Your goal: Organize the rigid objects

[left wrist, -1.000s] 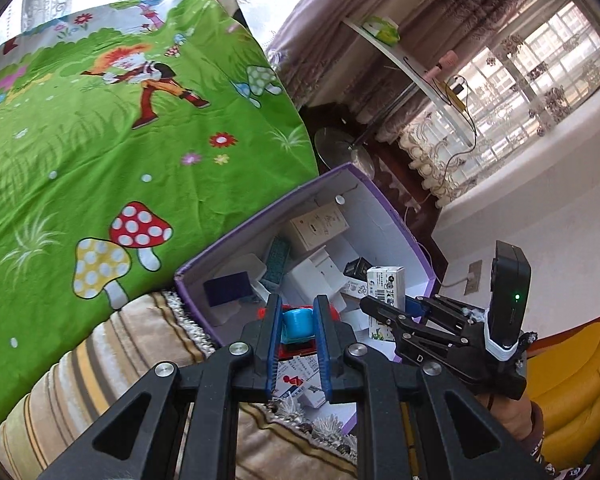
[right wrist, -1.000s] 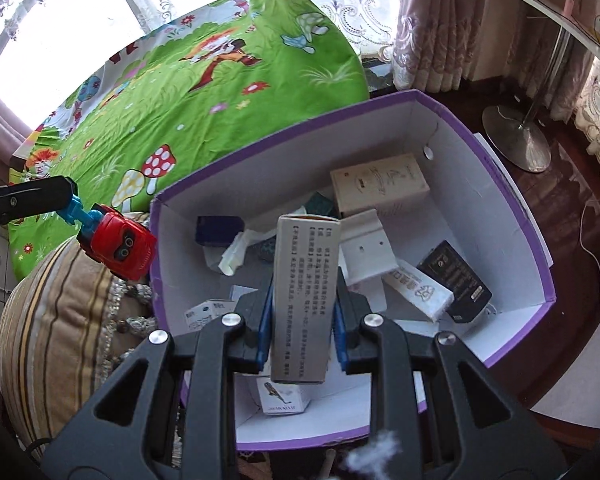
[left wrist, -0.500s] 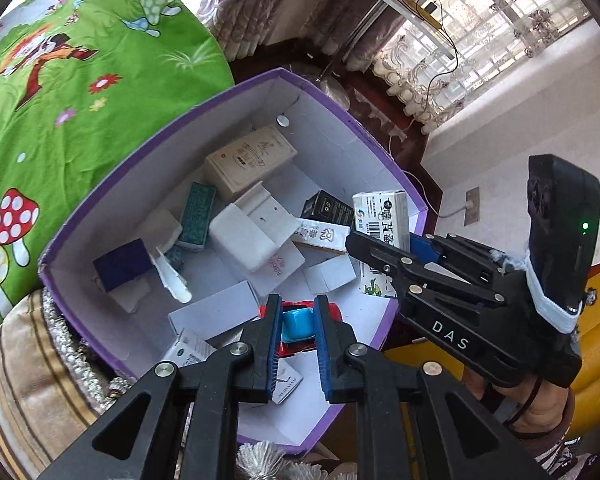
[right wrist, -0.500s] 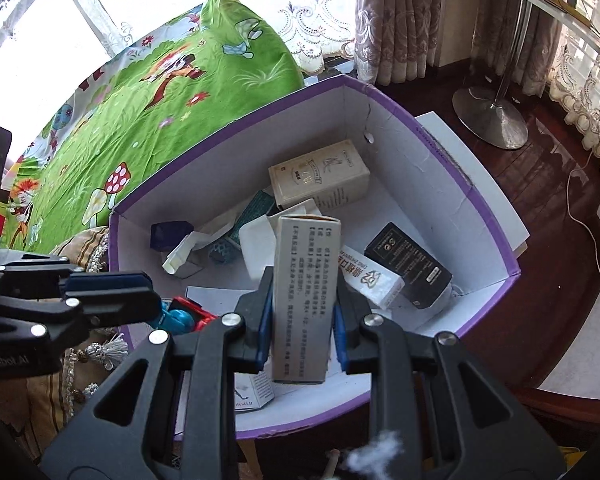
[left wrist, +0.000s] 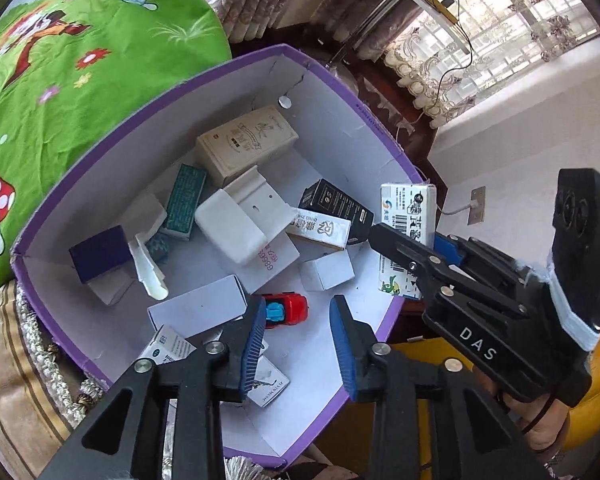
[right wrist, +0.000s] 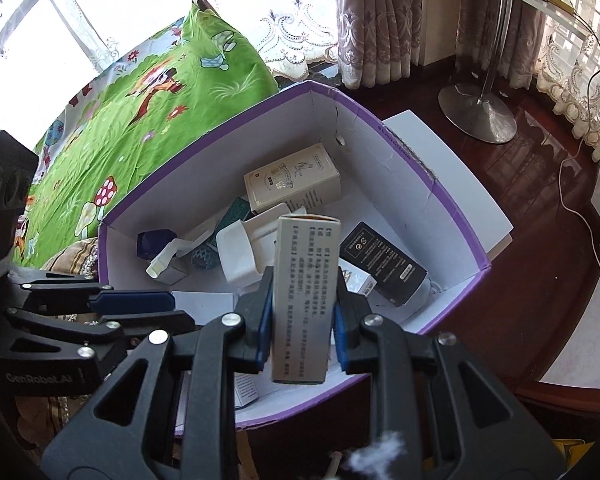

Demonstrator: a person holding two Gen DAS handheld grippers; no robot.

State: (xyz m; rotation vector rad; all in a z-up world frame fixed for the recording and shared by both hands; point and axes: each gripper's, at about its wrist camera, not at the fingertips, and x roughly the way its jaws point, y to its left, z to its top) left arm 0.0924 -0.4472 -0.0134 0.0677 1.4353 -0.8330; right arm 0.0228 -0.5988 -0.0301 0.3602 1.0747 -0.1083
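Observation:
A purple-rimmed white box [left wrist: 204,76] holds several small cartons. My left gripper [left wrist: 298,320] is open above the box's near end. A red and blue toy car [left wrist: 290,310] lies on the box floor just beyond its fingertips. My right gripper [right wrist: 302,300] is shut on a tall white medicine carton [right wrist: 302,304] and holds it upright over the box's near right side. That carton also shows in the left wrist view [left wrist: 406,240]. The left gripper shows in the right wrist view [right wrist: 140,308], low at the box's near left.
A green cartoon quilt [left wrist: 60,80] lies left of the box [right wrist: 460,216]. A striped cushion [left wrist: 16,380] sits under its near left corner. A lamp base [right wrist: 476,108] stands on the dark wood floor [right wrist: 540,260]. A yellow seat [left wrist: 596,392] is at the right.
My left gripper moved over the box, opened and let go of the toy car, which now lies on the box floor. My right gripper moved closer over the box, still holding its carton.

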